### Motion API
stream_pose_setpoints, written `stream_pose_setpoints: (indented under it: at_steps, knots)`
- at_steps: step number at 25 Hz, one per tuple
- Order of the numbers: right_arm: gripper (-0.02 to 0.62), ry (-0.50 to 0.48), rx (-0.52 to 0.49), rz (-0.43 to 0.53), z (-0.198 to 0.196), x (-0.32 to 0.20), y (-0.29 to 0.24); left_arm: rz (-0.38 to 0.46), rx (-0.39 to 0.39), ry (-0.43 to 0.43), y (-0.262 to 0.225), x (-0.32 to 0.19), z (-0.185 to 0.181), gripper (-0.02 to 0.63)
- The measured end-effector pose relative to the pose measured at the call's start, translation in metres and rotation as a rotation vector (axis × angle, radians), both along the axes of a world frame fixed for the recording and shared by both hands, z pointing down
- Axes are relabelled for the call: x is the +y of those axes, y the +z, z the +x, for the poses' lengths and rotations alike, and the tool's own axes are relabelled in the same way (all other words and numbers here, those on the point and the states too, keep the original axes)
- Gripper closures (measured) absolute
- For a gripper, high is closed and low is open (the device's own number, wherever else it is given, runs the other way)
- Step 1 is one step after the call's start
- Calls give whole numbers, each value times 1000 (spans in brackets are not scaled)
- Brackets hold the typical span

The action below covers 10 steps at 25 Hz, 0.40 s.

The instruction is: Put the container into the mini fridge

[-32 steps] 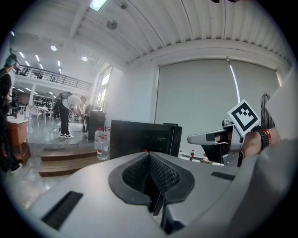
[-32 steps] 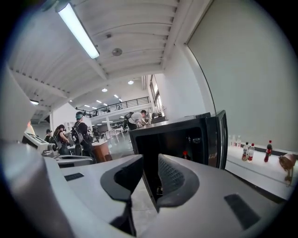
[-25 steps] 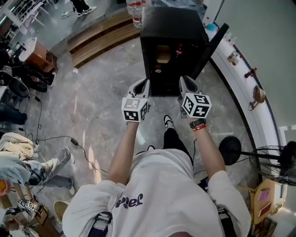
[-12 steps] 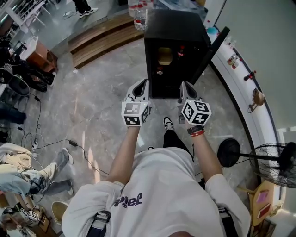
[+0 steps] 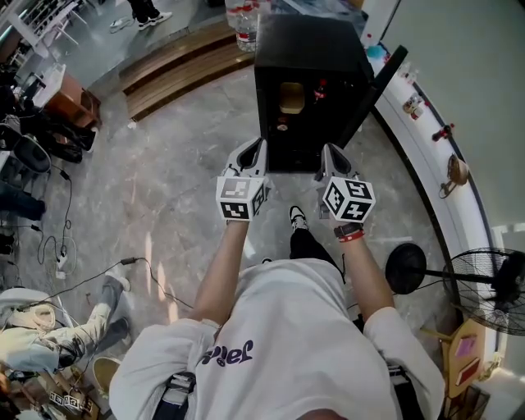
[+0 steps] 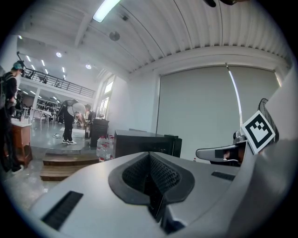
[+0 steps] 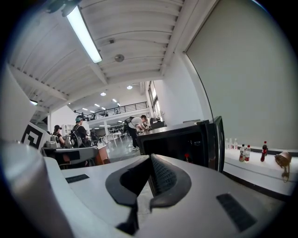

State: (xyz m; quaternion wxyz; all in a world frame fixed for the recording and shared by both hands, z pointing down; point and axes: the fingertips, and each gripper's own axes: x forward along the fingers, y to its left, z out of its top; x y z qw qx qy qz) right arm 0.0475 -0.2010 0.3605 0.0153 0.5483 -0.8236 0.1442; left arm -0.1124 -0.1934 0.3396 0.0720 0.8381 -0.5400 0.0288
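The black mini fridge (image 5: 308, 57) stands on the floor ahead with its door (image 5: 374, 80) swung open to the right. Inside, a pale yellow container (image 5: 290, 97) sits on an upper shelf, with a small red item (image 5: 318, 84) beside it. My left gripper (image 5: 253, 149) and right gripper (image 5: 330, 152) are held side by side just in front of the fridge opening, outside it. Both are shut with nothing between the jaws. The left gripper view shows shut jaws (image 6: 150, 157) and the fridge (image 6: 144, 142) beyond. The right gripper view shows shut jaws (image 7: 150, 160) facing the open fridge (image 7: 179, 144).
Water bottles (image 5: 244, 23) stand behind the fridge by wooden steps (image 5: 176, 70). A white ledge (image 5: 443, 156) with small bottles (image 7: 244, 152) runs along the right. A standing fan (image 5: 484, 287) is at the right. Cables (image 5: 90, 271) and seated people lie to the left.
Both grippers have stayed almost in place before the fridge, the right one slightly lower. The person at the lower left has shifted further out of frame.
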Motion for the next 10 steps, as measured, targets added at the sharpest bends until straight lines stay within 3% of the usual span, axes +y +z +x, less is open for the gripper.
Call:
stream_pose_setpoints:
  at_steps: [10]
  knots:
    - [581,-128,192,39,-15,-28,-24,-48,38,-18,-4,-35,-11,586]
